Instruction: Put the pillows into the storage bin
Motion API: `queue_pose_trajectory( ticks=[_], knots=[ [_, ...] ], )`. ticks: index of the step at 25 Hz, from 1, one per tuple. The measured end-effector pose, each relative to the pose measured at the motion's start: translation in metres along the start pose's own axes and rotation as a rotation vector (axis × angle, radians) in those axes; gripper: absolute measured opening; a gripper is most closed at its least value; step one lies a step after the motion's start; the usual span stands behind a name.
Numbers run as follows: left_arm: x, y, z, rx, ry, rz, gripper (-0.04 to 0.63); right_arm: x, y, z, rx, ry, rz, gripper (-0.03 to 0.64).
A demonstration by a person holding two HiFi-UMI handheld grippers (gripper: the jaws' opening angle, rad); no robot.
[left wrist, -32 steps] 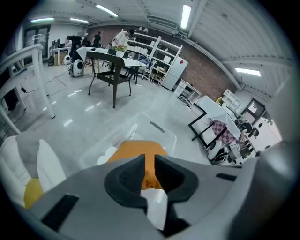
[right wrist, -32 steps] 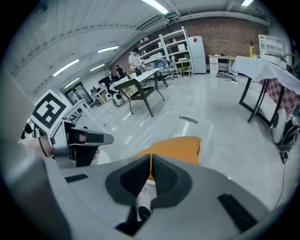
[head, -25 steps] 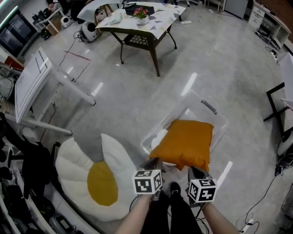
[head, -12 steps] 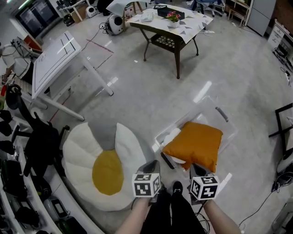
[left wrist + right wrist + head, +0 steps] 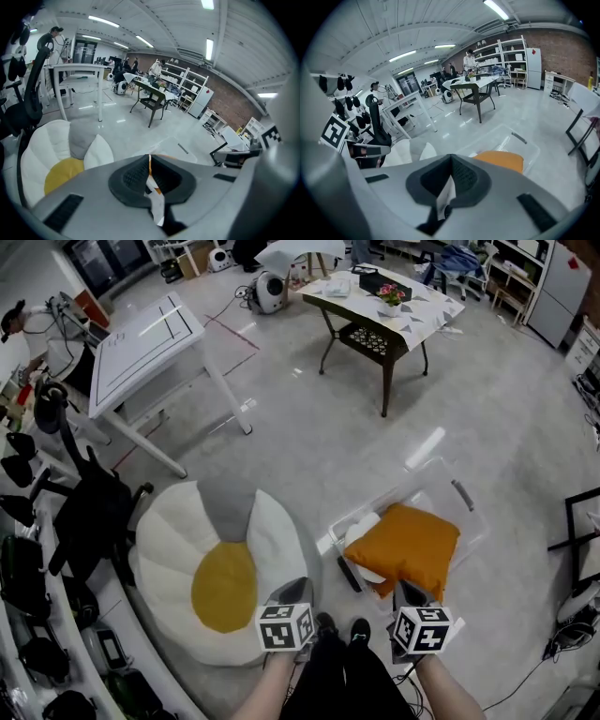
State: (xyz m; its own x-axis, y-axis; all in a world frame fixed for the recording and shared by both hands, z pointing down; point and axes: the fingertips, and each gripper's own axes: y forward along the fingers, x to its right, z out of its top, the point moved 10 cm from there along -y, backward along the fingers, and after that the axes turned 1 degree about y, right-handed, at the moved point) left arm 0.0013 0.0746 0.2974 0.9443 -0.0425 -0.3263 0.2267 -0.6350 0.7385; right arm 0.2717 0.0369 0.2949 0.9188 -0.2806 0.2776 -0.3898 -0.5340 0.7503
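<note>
Now, head view: left gripper and right gripper drawn back and up, clear of the orange pillow, where a second ago right at its near edge. Let go and settled in the storage bin, that pillow, lying on top of a white pillow. Swung leftward too, the whole view, so more to see of the egg-shaped pillow on the floor, just beside the bin and not yet in it. Judged from that: two pillows stowed, one left, most likely next to fetch, and bulky enough to need both grippers.

Next, left gripper view: jaws pressed together, nothing held between the pads. Egg-shaped pillow low at the left, apart from the tips, no contact.

Lastly, right gripper view: jaws together as well, and empty. Orange pillow just beyond them inside the bin, untouched; white edge of the egg-shaped pillow off to the left.
</note>
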Motion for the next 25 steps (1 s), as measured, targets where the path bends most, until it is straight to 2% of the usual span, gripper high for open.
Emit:
queue_pose_trajectory(
  ticks=[5, 17, 25],
  knots=[
    [-0.021, -0.018, 0.006, 0.023, -0.012, 0.017, 0.02, -0.023, -0.003, 0.014, 0.022, -0.028, 0.007, 0.0],
    [-0.071, -0.049, 0.028, 0.082, -0.01, 0.005, 0.02, -0.078, -0.013, 0.044, 0.071, -0.128, -0.003, 0.0],
    [-0.109, -0.06, 0.024, 0.106, -0.063, 0.025, 0.02, -0.115, -0.011, 0.046, 0.058, -0.137, 0.011, 0.0]
  ],
)
